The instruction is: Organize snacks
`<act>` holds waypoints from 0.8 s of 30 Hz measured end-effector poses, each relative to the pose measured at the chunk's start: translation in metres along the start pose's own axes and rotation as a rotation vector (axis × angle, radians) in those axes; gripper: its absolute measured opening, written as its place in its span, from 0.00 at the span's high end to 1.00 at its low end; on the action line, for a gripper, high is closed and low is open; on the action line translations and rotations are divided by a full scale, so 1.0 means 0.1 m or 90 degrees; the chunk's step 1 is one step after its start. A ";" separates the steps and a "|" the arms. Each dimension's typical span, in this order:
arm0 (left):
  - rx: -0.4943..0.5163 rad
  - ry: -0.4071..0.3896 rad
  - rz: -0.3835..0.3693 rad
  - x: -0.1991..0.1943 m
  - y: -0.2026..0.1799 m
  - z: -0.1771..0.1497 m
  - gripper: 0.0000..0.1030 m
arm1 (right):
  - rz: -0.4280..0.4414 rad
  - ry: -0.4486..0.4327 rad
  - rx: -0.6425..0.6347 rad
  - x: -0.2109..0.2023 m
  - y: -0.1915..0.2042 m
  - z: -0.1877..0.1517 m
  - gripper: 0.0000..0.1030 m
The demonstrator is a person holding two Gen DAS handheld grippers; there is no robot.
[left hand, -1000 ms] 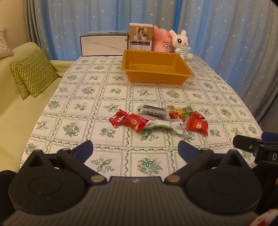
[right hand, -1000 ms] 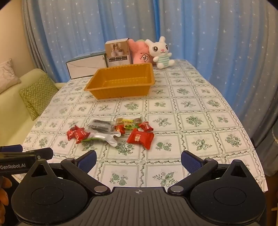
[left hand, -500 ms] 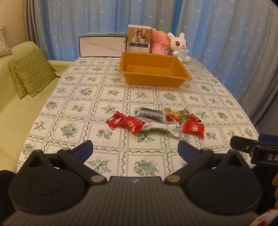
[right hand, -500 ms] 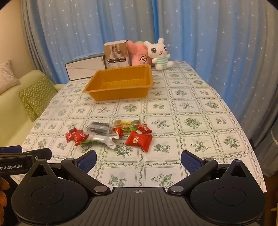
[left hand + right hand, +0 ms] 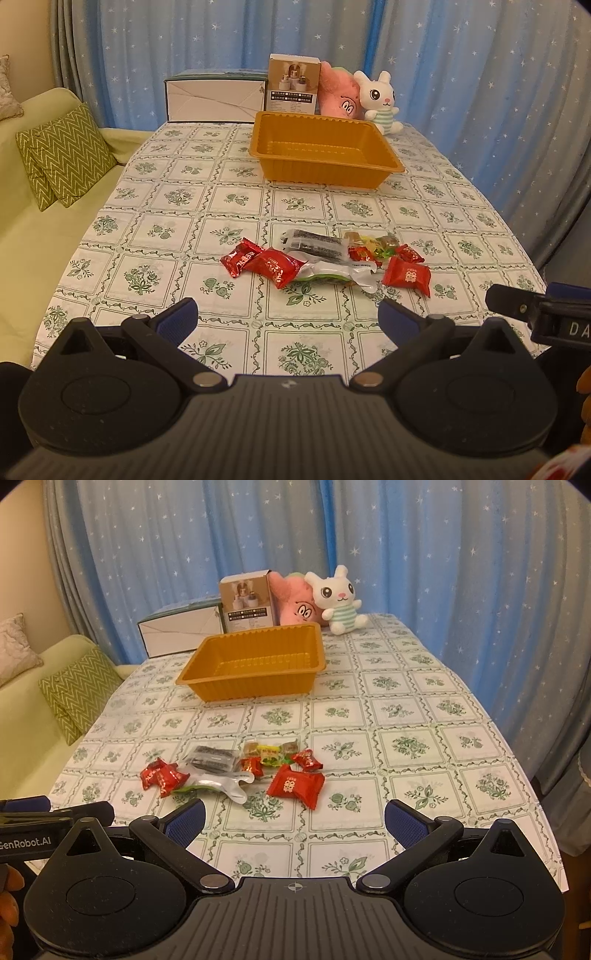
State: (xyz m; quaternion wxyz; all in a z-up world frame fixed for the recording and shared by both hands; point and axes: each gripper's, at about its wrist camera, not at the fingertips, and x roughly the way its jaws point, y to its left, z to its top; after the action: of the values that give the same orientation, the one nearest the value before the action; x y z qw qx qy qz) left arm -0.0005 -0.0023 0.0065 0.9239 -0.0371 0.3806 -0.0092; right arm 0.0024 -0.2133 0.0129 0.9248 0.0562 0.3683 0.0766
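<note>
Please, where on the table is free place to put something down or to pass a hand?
Free cloth lies between the tray and the snack pile, along the right side beside the curtain, and in front of both open grippers. Crowded: the pile itself, and the far edge with boxes and plush toys.

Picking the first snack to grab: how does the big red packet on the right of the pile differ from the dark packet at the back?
The big red packet is opaque red foil; the dark packet has a clear wrapper showing dark contents. The red one lies apart at the pile's near right edge; the dark one sits farther back, against the silver pouch. Both lie flat on the tablecloth, outside the orange tray.
</note>
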 end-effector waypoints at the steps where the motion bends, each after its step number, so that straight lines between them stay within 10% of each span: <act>1: 0.001 0.000 -0.001 0.00 0.00 0.00 0.00 | 0.000 0.000 0.000 0.00 0.00 0.00 0.00; 24: -0.009 0.002 0.002 0.06 0.03 -0.03 0.00 | -0.010 -0.005 0.011 0.01 -0.05 -0.03 0.00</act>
State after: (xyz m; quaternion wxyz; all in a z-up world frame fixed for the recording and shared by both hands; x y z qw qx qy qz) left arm 0.0011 0.0005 -0.0002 0.9232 -0.0426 0.3819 -0.0049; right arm 0.0011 -0.2181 0.0094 0.9262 0.0619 0.3660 0.0659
